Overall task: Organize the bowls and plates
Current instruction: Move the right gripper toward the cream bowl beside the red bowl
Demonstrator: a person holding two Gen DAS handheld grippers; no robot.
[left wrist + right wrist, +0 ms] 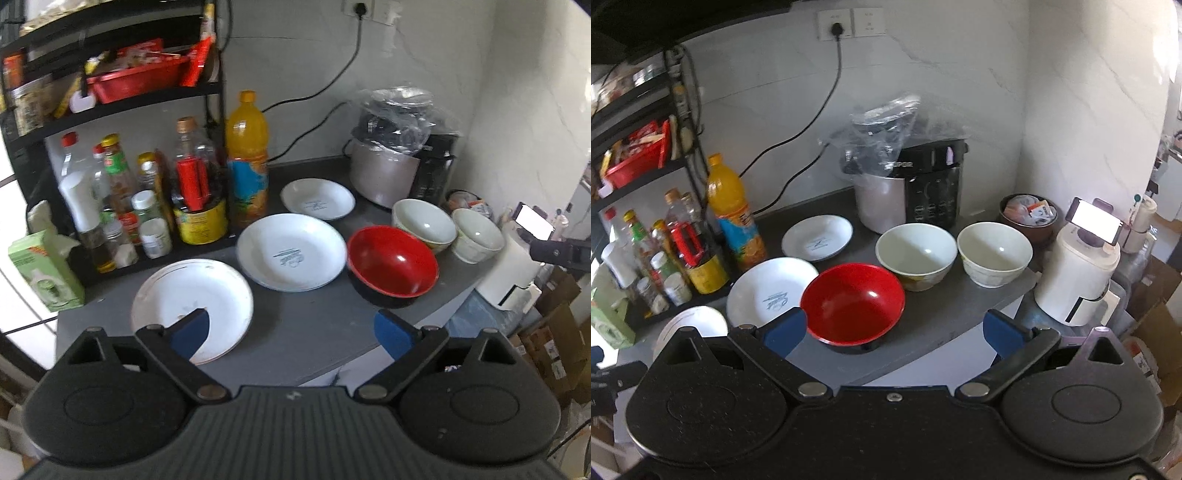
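Three white plates lie on the dark counter: a near plate (192, 302) (692, 321), a middle plate (291, 251) (768, 291) and a far plate (317, 199) (817, 236). A red bowl (391, 262) (853, 302) sits right of the middle plate. Two pale bowls stand further right: one with a patterned side (423, 225) (916, 254), one plain (478, 234) (995, 253). My left gripper (291, 332) hangs open above the near plate's right side. My right gripper (894, 330) is open in front of the red bowl. Neither holds anything.
A black rack (110, 92) with bottles and jars lines the left; an orange juice bottle (246, 158) (733, 210) stands by the plates. A rice cooker under plastic (908, 184) fills the back corner. The counter edge (923, 354) drops off on the right, beside a white appliance (1075, 277).
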